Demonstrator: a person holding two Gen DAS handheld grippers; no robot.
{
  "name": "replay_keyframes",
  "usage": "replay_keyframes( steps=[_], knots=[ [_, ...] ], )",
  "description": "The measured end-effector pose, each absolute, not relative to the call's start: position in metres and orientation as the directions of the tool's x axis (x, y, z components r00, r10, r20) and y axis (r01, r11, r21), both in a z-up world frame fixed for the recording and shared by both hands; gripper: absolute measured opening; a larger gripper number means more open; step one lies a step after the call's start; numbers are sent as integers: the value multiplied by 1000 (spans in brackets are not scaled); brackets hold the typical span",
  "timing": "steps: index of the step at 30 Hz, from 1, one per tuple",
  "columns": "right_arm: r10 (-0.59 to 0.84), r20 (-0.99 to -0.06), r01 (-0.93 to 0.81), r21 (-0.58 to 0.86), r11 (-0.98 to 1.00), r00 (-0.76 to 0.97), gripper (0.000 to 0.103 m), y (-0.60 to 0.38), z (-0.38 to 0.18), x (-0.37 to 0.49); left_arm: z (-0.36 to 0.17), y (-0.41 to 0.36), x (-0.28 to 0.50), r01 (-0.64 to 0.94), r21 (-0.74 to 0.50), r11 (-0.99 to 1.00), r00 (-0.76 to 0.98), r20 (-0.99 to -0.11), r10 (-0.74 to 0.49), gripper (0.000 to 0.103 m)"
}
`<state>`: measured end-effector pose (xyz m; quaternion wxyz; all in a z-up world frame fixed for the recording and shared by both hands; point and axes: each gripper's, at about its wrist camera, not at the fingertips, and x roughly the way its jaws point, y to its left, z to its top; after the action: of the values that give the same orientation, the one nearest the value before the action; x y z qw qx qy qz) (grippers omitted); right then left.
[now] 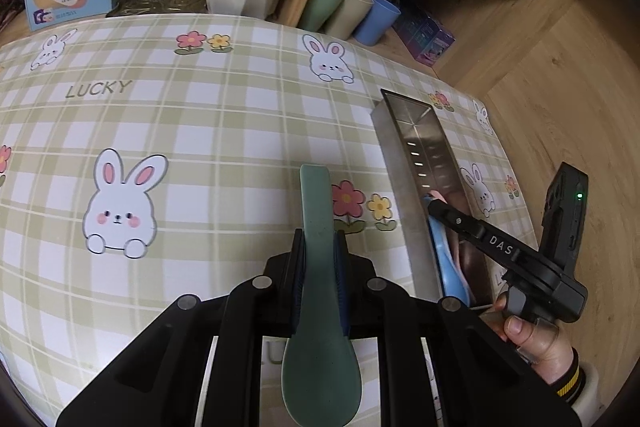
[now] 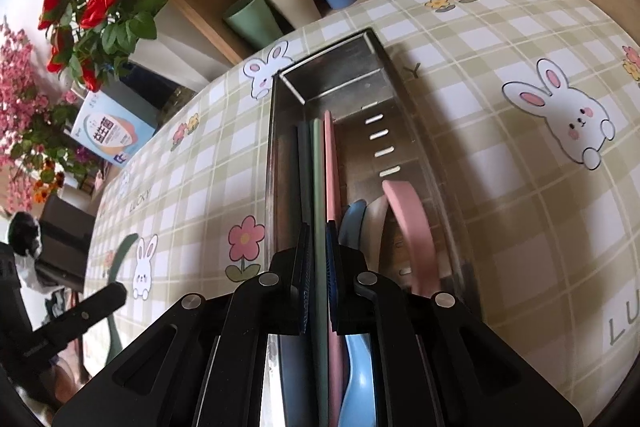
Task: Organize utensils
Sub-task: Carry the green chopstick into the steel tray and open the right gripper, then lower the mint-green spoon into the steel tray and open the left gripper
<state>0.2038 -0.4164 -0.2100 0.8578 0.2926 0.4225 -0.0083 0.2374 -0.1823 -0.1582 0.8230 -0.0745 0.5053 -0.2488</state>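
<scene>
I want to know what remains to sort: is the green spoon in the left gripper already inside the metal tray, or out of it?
Out. The green spoon is clamped in the left gripper above the tablecloth, beside the metal tray.

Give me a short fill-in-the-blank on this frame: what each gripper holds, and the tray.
1. The left gripper is shut on a ____ spoon.
2. The metal tray lies on a checked cloth printed with flowers and ____.
3. The right gripper is over the ____, shut on a thin green utensil.
4. The curved handle at the tray's slotted wall is ____.

Missing words: green; rabbits; tray; pink
</scene>
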Motion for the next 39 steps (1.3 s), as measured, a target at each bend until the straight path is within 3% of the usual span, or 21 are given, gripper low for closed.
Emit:
replay_keyframes(
  steps=[12,23,39],
  knots=[
    [112,-769,277,356,892,629,8,-456,-176,178,-157,-264,228,364,-447,817,280,-784,-554,14],
    [122,-770,292,377,879,626,8,-474,-184,165,-178,-318,227,368,-479,797,240,-779,-580,14],
    [132,-774,302,390,870,619,8,-474,-190,159,-197,-329,230,360,-437,824,237,-812,-534,14]
  ],
)
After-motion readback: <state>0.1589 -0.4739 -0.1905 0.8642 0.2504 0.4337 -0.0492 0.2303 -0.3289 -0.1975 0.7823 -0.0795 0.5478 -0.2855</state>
